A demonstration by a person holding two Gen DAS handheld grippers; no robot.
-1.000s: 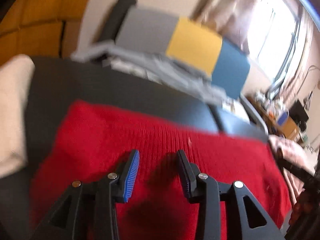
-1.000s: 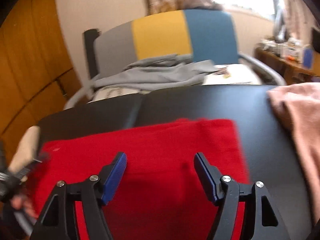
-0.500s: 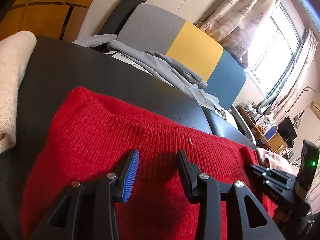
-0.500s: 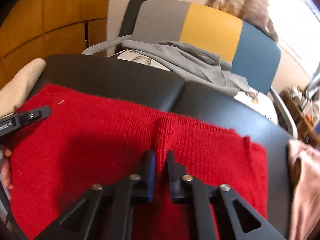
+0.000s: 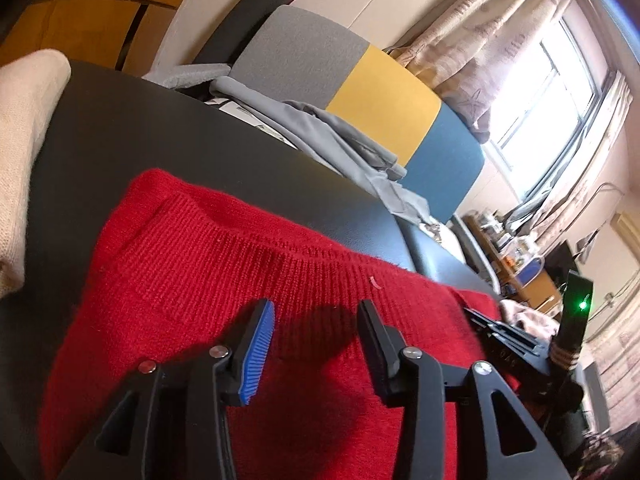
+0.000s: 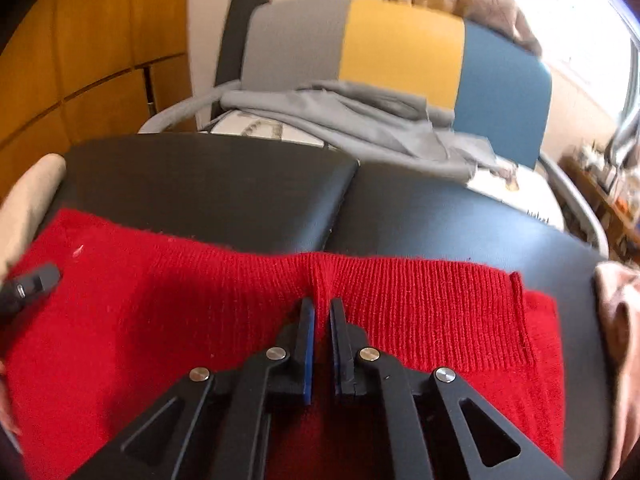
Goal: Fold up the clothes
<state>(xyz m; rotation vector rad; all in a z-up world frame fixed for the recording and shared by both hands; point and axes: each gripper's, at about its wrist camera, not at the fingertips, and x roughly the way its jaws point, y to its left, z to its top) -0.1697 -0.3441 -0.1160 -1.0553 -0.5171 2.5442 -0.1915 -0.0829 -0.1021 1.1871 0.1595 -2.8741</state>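
A red knit sweater point(image 5: 248, 276) lies spread on the black table point(image 5: 140, 136), its ribbed hem toward the far side. My left gripper point(image 5: 316, 312) hovers open over the sweater's left part, nothing between its blue-padded fingers. The right gripper point(image 6: 322, 304) is shut on a pinched ridge of the ribbed hem of the sweater point(image 6: 420, 304) near the middle. The right gripper's body also shows at the right edge of the left wrist view, resting on the sweater. The left gripper's tip point(image 6: 30, 284) appears at the far left of the right wrist view.
A cream garment point(image 5: 24, 120) lies at the table's left end and a pink one point(image 6: 620, 320) at its right end. Behind the table stands a grey, yellow and blue chair point(image 6: 400, 52) with grey clothes point(image 6: 360, 120) draped on its seat. Wooden panels on the left, window on the right.
The right gripper went from open over the sweater to shut on a pinch of the hem, then stayed there. The left gripper stayed open and shifted slightly over the sweater's left part.
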